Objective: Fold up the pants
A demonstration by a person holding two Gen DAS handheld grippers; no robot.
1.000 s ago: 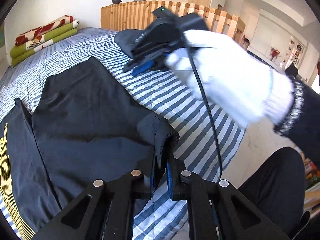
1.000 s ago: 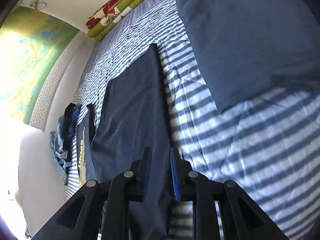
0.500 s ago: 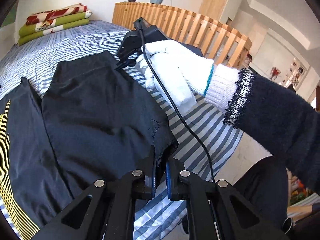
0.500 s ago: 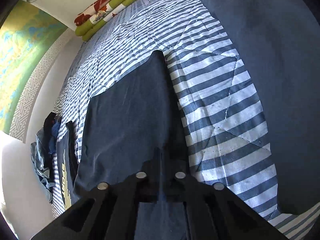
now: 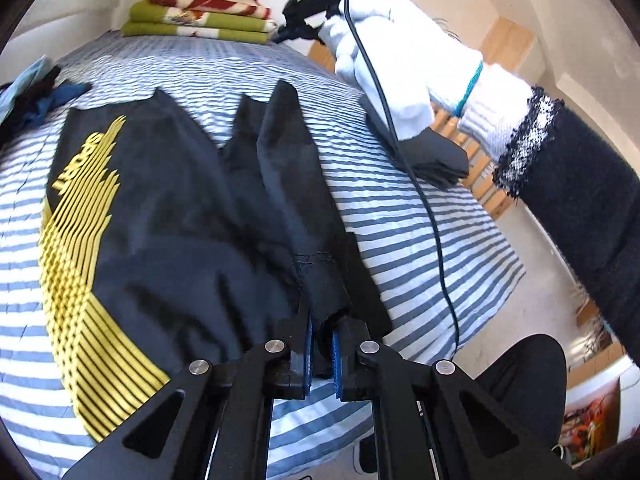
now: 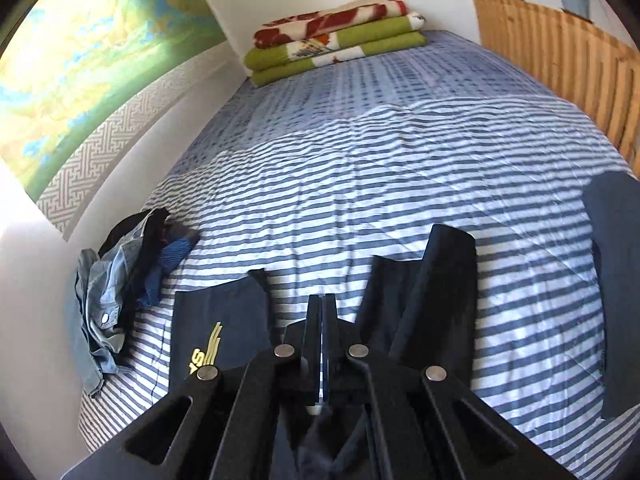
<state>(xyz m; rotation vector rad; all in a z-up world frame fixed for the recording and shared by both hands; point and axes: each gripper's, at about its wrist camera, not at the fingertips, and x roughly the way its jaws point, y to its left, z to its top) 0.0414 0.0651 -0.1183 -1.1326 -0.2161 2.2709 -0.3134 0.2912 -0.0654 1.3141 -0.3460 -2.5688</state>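
The pants lie on the striped bed, partly lifted, with one dark leg drawn up as a narrow ridge toward the left claw. This claw is closed on a thick roll of the pants' fabric, which fills the gap between its blue pads. The right claw is raised above the bed; its jaws stand pressed together, and dark cloth hangs below them at the bottom of the right view. It probably holds the pants there, but the contact itself is hidden behind the claw body.

Several things could go wrong from here. The left grip takes a bunched roll, not a flat edge, so under tension some layers may slide out and the fold would come crooked. The second garment with yellow stripes lies touching the pants on the left side; if the pants are pulled across it, it may be dragged along or caught under the fold. The black cable from the gloved right hand hangs over the bed, just beside the left claw, and it could snag on the fabric or on the claw. If the two claws rise unevenly, the leg may twist and the far leg ends would land unaligned.
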